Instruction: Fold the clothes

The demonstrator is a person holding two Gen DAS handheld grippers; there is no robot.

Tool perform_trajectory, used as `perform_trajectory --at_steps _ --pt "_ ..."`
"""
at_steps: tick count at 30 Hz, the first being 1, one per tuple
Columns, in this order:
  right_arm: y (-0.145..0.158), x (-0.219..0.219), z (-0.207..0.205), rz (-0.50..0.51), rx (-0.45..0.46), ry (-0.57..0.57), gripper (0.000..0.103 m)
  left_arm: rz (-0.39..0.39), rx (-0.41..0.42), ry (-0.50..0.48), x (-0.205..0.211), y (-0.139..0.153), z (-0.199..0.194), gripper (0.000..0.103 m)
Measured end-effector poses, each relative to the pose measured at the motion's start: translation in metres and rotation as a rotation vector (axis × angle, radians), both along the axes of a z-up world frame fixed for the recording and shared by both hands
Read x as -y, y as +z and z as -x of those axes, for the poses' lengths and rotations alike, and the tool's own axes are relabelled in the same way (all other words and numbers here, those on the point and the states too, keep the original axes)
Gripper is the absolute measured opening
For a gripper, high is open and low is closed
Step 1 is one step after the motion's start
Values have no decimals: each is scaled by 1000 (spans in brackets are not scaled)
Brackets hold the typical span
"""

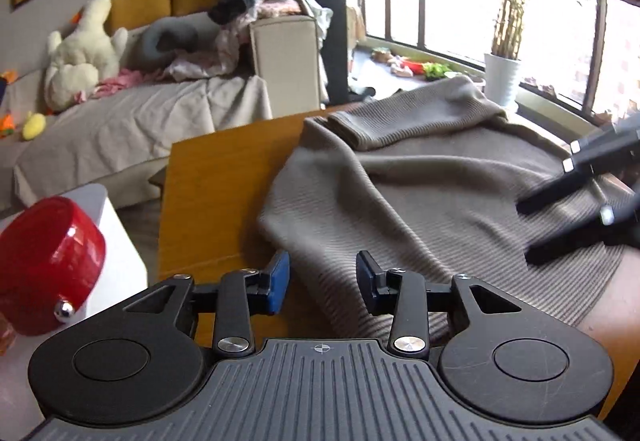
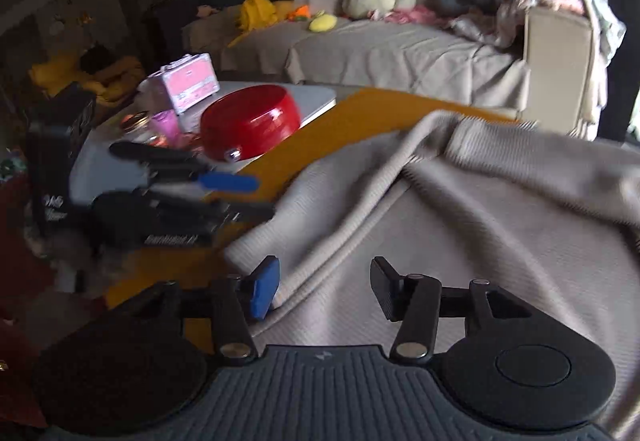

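Knitwear is taking up most of both views: a ribbed taupe sweater is lying rumpled across the wooden desk, with one sleeve folded back over its body so the cuff is pointing toward the desk's far edge. The left gripper is hovering at the sweater's near left edge, its jaws standing apart with nothing between them; one blue pad is sitting over bare wood and the other over the cloth. The right gripper is hanging over the garment's near side, its jaws likewise spread and holding nothing, with a thick fold of the fabric running up between its fingers. In the left wrist view the right gripper is showing as dark blurred fingers over the sweater's right part. Beside the desk, a red bowl is resting upside down on a white side table, near a pink case. Behind, a cream plush toy is sitting on a covered sofa, and a potted plant is standing by the window.
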State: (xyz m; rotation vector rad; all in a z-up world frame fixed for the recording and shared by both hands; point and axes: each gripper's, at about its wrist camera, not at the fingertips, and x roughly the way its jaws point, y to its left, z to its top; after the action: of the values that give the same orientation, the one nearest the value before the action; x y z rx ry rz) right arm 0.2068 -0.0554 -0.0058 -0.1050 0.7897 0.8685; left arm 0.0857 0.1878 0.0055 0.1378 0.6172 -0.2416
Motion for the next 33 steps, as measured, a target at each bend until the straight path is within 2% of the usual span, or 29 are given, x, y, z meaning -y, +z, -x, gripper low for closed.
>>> perform_trajectory --at_steps 2,4,5,6,7,10,15,17,19,22,26,28,32,33 --pt "-18 -14 9 -10 -41 11 59 2 19 26 -2 6 3 59" --pt "-34 -27 10 25 -10 -9 58 3 37 51 -5 12 6 63" --pt "-39 -33 9 38 17 -17 53 4 46 64 -6 15 7 65" --pt "-41 -38 6 44 48 -18 29 5 56 77 -7 18 8 69" --pt "-40 -41 3 42 70 -17 12 11 64 86 -7 21 9 71" --pt "-17 -40 -16 15 140 -32 5 43 85 112 -6 27 6 82" --pt "74 9 -87 -15 425 -215 4 109 60 132 -3 30 -15 88" --pt "102 33 -121 -8 495 -277 4 139 37 126 3 28 -25 89" --pt "118 57 -147 -3 542 -281 4 160 25 109 12 25 -33 91" --pt "120 86 -175 71 593 -289 4 175 17 74 30 23 -45 93" --pt "96 117 -199 198 627 -316 4 175 2 8 58 21 -67 95" --pt "76 130 -209 279 600 -328 9 171 -4 -17 70 19 -76 95" --pt "32 158 -217 449 525 -350 13 169 -19 -59 92 14 -94 95" --pt "22 166 -218 482 503 -357 17 169 -21 -68 97 13 -98 95"
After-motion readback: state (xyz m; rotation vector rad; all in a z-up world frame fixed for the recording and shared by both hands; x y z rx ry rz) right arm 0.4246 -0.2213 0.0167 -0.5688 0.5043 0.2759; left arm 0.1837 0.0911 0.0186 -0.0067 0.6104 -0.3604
